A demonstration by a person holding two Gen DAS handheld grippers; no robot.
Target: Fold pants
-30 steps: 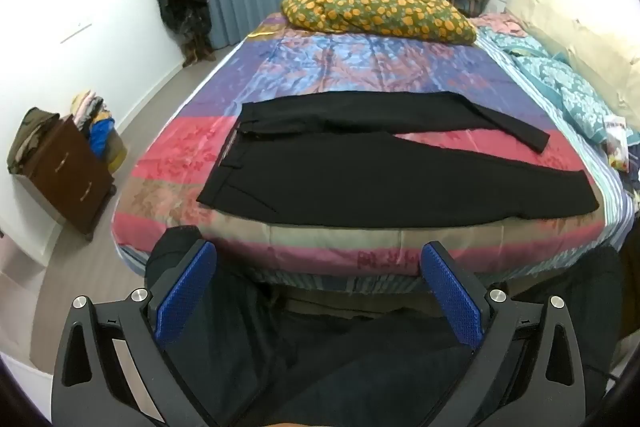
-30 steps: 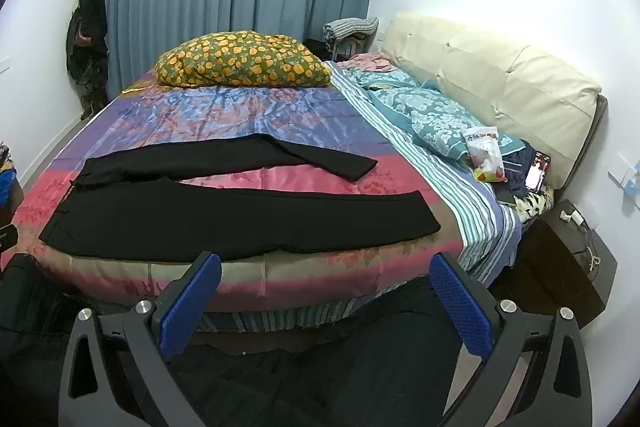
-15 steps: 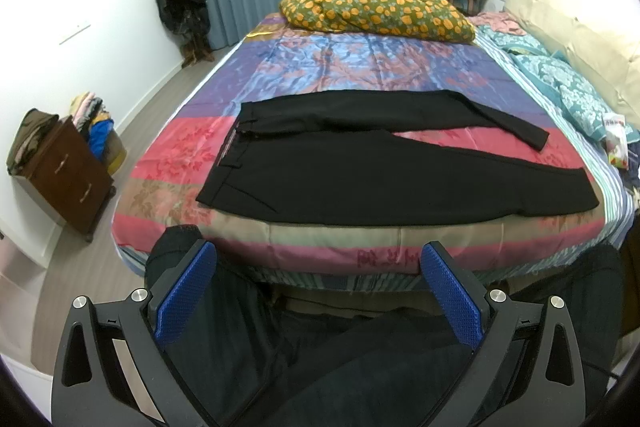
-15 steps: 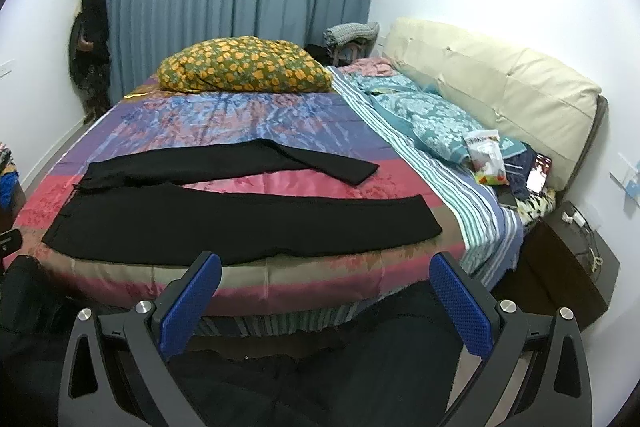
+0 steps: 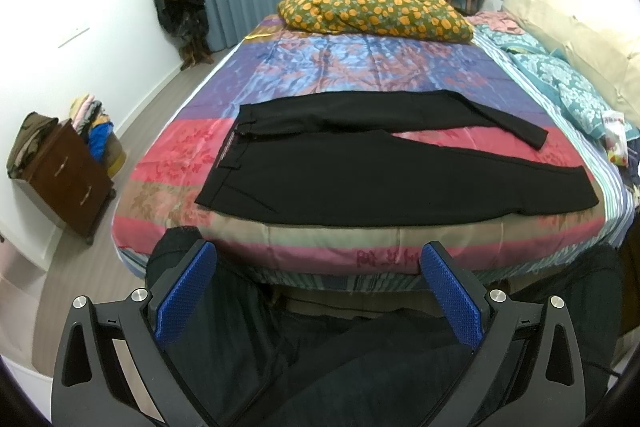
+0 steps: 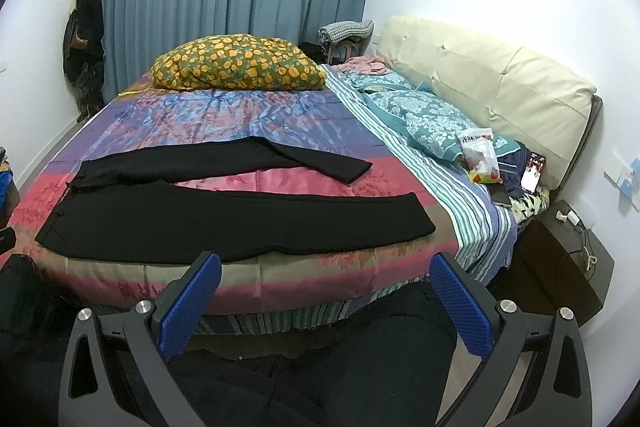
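Note:
Black pants (image 5: 384,171) lie flat across the near part of the bed (image 5: 360,251), waistband to the left, legs spread apart and running right. In the right wrist view the same pants (image 6: 224,219) show both leg ends, the nearer one close to the bed's front edge. My left gripper (image 5: 316,255) hangs open below the bed's front edge, short of the pants, with nothing between its blue pads (image 5: 184,291). My right gripper (image 6: 324,263) is likewise open and empty, in front of the bed's edge below the nearer leg.
A floral pillow (image 5: 376,11) lies at the bed's far end. Teal bedding (image 6: 424,119), a snack bag (image 6: 480,159) and a phone (image 6: 532,173) sit by the cream headboard (image 6: 492,83). A wooden nightstand (image 5: 60,175) stands left, a dark one (image 6: 560,255) right. Dark-clothed legs (image 5: 320,355) fill the foreground.
Both grippers have crept slightly forward and upward toward the bed; the pants sit a little lower in the views. Neither jaw has changed its opening.

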